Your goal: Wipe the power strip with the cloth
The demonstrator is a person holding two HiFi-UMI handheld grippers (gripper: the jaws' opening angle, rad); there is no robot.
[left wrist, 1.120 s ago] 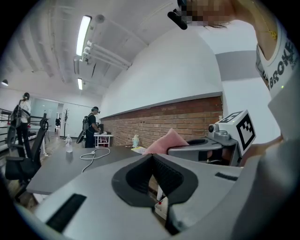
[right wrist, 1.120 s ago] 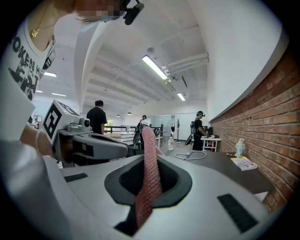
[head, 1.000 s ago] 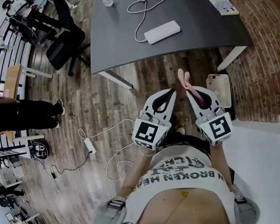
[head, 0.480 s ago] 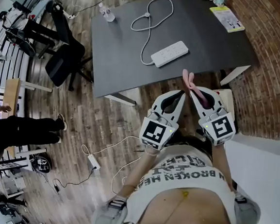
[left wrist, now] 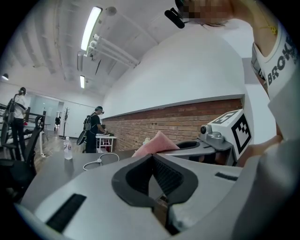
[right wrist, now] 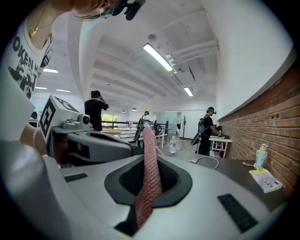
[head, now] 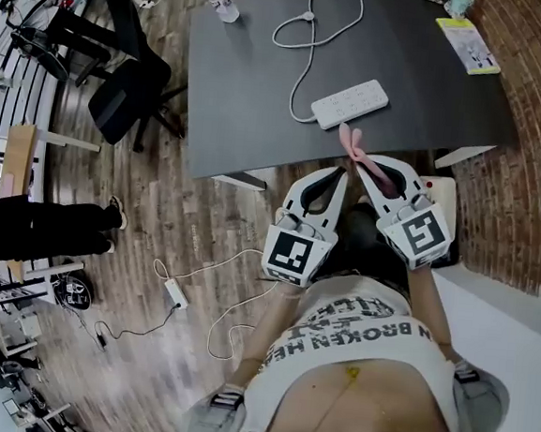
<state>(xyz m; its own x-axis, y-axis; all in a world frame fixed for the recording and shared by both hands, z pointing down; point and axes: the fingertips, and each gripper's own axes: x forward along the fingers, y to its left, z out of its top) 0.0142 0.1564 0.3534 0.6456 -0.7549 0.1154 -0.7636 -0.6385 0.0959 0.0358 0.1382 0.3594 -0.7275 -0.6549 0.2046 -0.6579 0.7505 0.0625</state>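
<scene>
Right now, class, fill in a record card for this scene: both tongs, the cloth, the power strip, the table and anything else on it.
Left tongs: shut, nothing held
Right tongs: shut on pink cloth
Cloth position: sticks out past the tips, toward the table
Power strip: white, lying flat near the table's near edge
Cable: white, looped across the table behind the strip
Table: dark grey top
Also on table: water bottle, yellow booklet
Wiping: apparently not yet begun

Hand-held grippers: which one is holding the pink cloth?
The right hand-held gripper, with the pink cloth pinched in its jaws; the left hand-held gripper is shut and empty.
</scene>
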